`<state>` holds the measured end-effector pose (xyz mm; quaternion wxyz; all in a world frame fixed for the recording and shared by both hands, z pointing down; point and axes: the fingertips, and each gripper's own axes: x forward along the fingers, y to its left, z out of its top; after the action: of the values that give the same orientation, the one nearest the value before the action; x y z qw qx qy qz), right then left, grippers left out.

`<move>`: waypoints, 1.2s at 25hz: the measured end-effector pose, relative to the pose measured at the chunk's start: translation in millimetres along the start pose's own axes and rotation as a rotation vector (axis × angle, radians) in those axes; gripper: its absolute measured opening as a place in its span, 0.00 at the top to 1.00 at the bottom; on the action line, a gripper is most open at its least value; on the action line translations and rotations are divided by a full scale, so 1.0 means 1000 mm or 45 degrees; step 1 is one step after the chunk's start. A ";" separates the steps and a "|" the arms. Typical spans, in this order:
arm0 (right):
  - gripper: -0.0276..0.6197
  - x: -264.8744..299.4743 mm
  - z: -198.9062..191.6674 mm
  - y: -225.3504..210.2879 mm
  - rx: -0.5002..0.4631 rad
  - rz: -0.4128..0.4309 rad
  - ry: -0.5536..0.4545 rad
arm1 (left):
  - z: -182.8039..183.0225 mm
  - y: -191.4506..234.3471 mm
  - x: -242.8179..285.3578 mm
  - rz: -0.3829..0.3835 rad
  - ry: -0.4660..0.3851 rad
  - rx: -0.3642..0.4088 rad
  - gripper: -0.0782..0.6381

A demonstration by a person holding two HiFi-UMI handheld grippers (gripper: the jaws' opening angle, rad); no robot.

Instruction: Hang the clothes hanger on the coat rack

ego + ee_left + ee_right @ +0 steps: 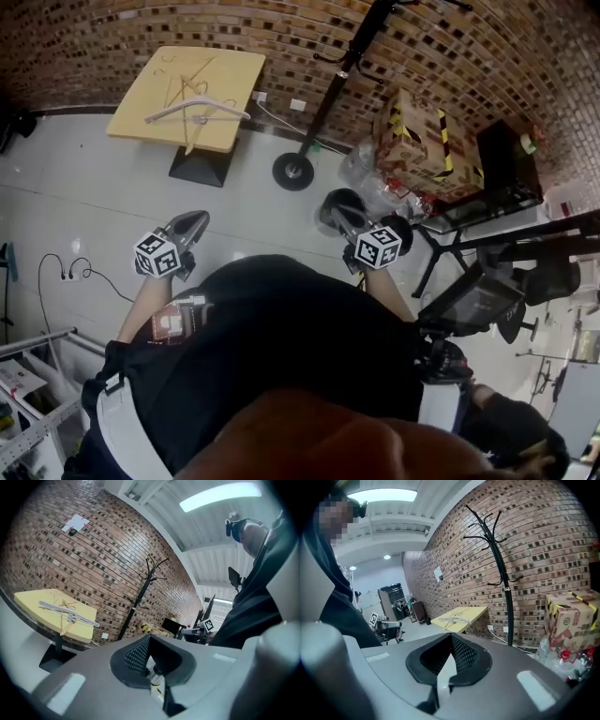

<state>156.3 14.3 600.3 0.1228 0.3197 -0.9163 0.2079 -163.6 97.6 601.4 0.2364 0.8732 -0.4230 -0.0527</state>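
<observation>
Overhead, the head view gives the layout: clothes hanger (199, 110) lies flat on the yellow tabletop (141, 94), which stands by the brick wall (112, 37). Coat rack (293, 171) stands on the floor to the tabletop's right, well apart from the hanger, with nothing on its hooks. Left hand-held gripper (192, 222) and right hand-held gripper (339, 214) are both held close to the person's body, far from the tabletop and the rack. This view shows the rack's round base and lower pole, but the hooked top runs out of frame. The right gripper view supplies that: the whole branching top of the rack shows against the brick, with the tabletop and hanger small in the distance to its left and a cardboard box (571, 616) with yellow-and-black tape to its right. The left gripper view shows the hanger more clearly, a pale bar lying across the tabletop, with the rack beyond to the right; the box is only a small shape low behind the rack. Jaw state is readable only from the gripper views: on each hand-held gripper the two black meshed pads are drawn together at the tips, with nothing held between them. A cable (70, 270) lies on the floor at left, seen only from the head view.
</observation>
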 end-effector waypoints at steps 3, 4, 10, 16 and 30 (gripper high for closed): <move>0.94 0.004 0.012 -0.046 -0.008 0.049 0.002 | 0.013 -0.005 0.047 0.044 -0.027 0.021 0.89; 0.94 0.004 0.017 -0.061 -0.012 0.063 0.010 | 0.016 -0.009 0.064 0.058 -0.039 0.017 0.89; 0.94 0.007 0.058 -0.135 -0.066 0.171 -0.014 | 0.027 -0.034 0.152 0.087 -0.014 0.034 0.89; 0.94 0.006 0.069 -0.186 -0.047 0.206 -0.017 | 0.035 -0.043 0.211 0.097 0.029 0.078 0.89; 0.94 0.065 0.097 -0.209 -0.054 0.091 -0.001 | 0.057 0.056 0.260 -0.021 0.038 0.032 0.89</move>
<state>230.7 -213.2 601.3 0.1215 0.2842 -0.9313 0.1926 -54.1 -151.7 604.7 0.2311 0.8802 -0.4129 -0.0361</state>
